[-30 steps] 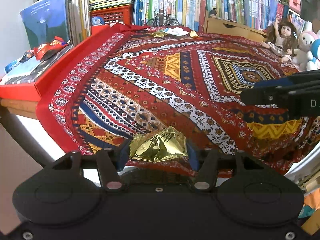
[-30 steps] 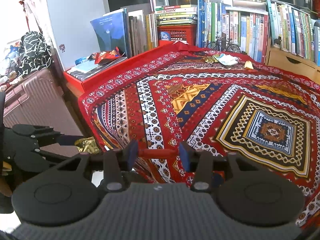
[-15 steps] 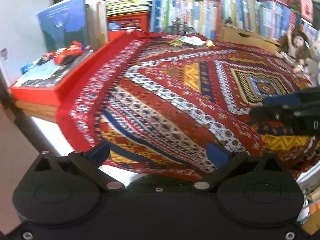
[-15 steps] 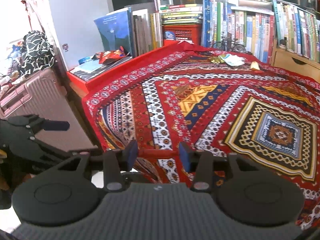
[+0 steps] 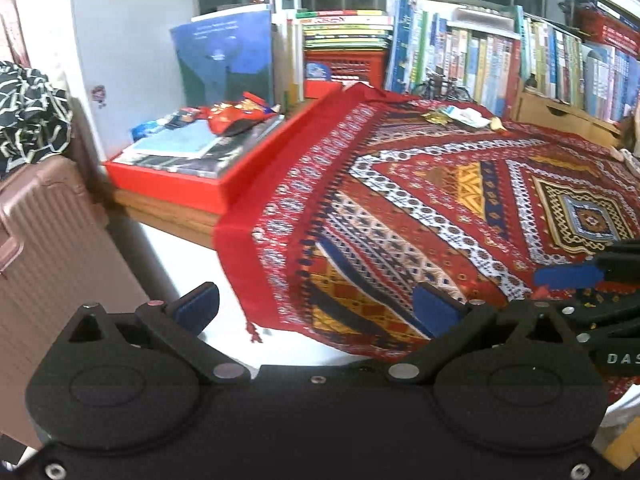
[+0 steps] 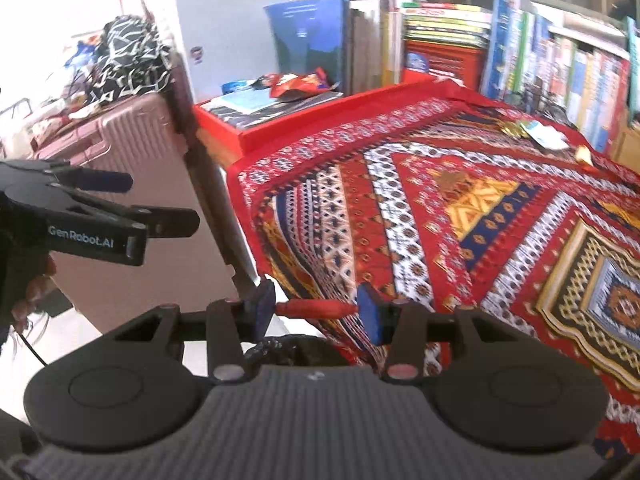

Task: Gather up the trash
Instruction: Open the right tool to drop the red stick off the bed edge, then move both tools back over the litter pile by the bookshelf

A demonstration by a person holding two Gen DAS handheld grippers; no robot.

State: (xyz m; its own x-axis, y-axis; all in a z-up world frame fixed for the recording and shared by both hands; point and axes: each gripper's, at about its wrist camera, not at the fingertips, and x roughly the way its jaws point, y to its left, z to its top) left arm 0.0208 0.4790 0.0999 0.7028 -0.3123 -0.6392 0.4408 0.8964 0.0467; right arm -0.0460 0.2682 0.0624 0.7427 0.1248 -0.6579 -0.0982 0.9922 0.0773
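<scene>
Off the patterned cloth's (image 5: 400,208) near-left corner: left claw (image 5: 316,304) spread fully wide, empty; gold wrapper gripped a second ago gone from sight, probably dropped as collected. At cloth's near hem: right claw (image 6: 316,308) opening, red strip (image 6: 320,309) showing between pads, identity unclear. At cloth's far-right edge: leftover wrappers (image 5: 460,116) awaiting pickup.

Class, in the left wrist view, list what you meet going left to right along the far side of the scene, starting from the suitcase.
Ribbed pink suitcase → flat red box topped with magazines → crumpled red snack wrapper → red plastic crate → small pile of paper and foil scraps → light wooden drawer unit.
</scene>
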